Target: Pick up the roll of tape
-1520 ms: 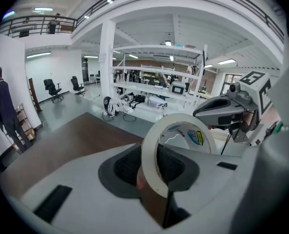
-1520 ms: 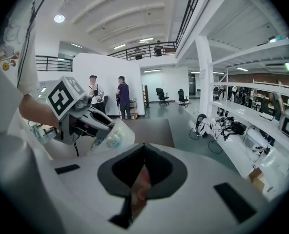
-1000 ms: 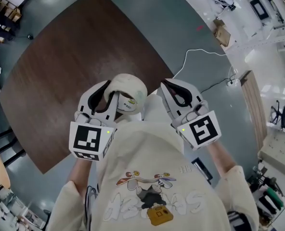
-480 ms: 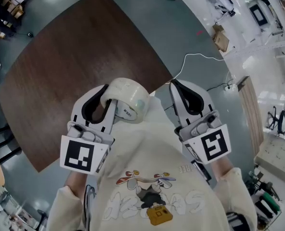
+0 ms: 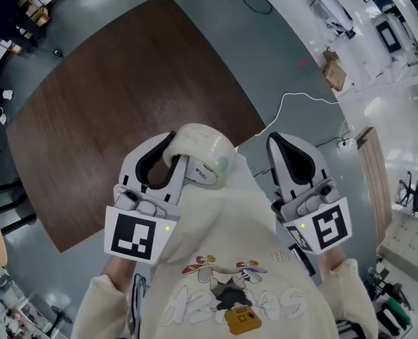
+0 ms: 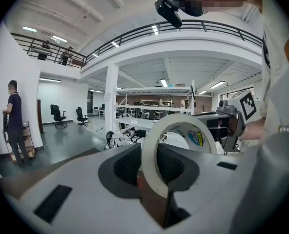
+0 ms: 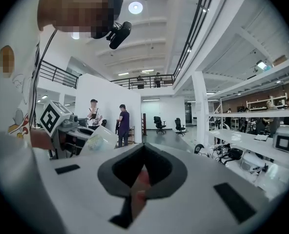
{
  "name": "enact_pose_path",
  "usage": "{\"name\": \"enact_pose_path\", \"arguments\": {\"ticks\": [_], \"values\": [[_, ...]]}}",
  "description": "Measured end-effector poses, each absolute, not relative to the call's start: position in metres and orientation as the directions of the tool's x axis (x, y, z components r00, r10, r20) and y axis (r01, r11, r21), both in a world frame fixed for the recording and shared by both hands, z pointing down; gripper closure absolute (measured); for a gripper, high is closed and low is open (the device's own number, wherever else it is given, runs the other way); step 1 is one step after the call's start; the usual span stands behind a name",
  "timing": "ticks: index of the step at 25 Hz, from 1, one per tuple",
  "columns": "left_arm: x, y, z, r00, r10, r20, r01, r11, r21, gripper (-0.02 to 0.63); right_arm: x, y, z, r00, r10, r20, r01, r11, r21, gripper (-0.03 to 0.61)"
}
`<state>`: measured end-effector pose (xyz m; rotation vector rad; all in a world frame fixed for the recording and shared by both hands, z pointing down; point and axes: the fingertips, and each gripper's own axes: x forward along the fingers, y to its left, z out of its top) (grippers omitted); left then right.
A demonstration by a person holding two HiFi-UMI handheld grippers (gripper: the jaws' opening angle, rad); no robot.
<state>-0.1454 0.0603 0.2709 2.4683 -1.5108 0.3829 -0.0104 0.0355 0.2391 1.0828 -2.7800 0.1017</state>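
Note:
A whitish roll of tape [image 5: 207, 149] hangs in the air over the near corner of a dark wooden table [image 5: 124, 83]. My left gripper [image 5: 175, 149] is shut on it, one finger through the roll's hole and the other on its outer face. In the left gripper view the roll [image 6: 178, 124] stands upright between the jaws of the left gripper [image 6: 152, 167]. To the right, level with it, my right gripper [image 5: 275, 139] is shut with nothing in it. The right gripper view shows the closed tips of the right gripper [image 7: 142, 152] and, off to the left, the roll [image 7: 98, 139].
Below lies grey floor with a white cable [image 5: 294, 97] running to the right. Workbenches and shelving [image 5: 378, 27] line the upper right. Two people [image 7: 108, 123] stand far off by a white wall. The person's cream shirt [image 5: 223, 260] fills the lower frame.
Both grippers have risen toward the camera, and the roll has come up with the left one. The grip on the roll looks the same.

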Motion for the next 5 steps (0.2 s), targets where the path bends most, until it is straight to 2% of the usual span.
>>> {"name": "enact_pose_path", "arguments": {"ticks": [5], "values": [[-0.177,0.055,0.253,0.415,-0.839,0.352,-0.903,-0.425,0.052,0.526,-0.046,0.034,0.222,-0.742,-0.651,0.156,-0.661,0.750,-0.011,0.572]]}}
